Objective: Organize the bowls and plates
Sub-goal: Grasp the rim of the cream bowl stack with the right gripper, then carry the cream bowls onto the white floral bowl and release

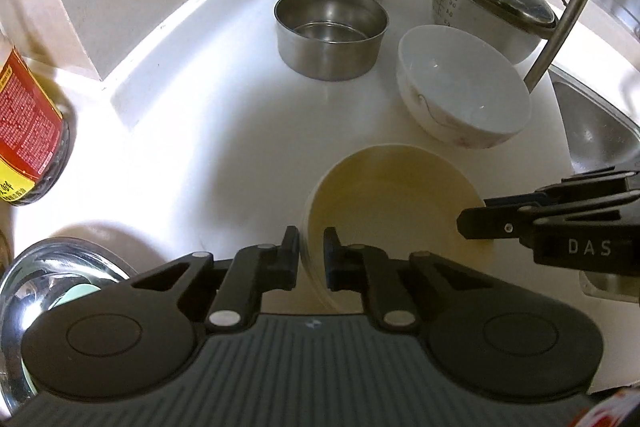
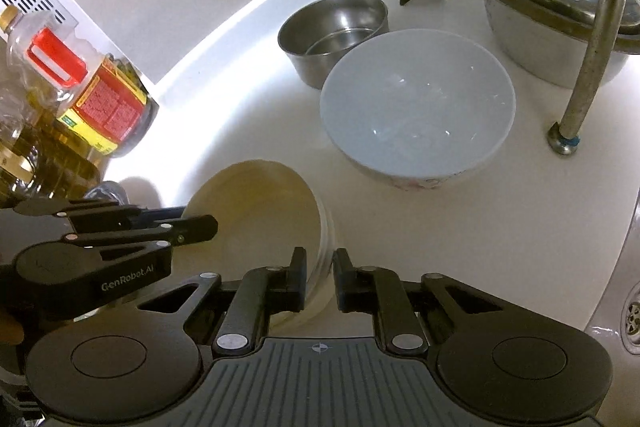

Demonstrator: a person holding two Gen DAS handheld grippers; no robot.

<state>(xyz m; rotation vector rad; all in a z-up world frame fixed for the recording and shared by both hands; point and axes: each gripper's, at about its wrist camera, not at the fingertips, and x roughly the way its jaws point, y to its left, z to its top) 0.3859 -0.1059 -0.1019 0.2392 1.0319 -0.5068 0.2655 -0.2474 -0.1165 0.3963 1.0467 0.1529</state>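
Both sets of fingers clamped on cream bowl (image 1: 394,195): left gripper (image 1: 311,255) pinching its near-left rim, right gripper (image 2: 319,277) pinching the opposite rim. Sitting on white counter (image 1: 224,131), white bowl (image 1: 460,83) just beyond, steel pot (image 1: 330,31) behind.

The letters "DAS" stood in pale capitals on the black body of the right gripper (image 1: 476,223), at about four o'clock in the left wrist view. "GenRobot.AI" ran along the arm of the left gripper (image 2: 200,227), at about eight o'clock in the right wrist view. The red and yellow label on the bottle (image 2: 108,107), at ten o'clock there, carried print too small to read.
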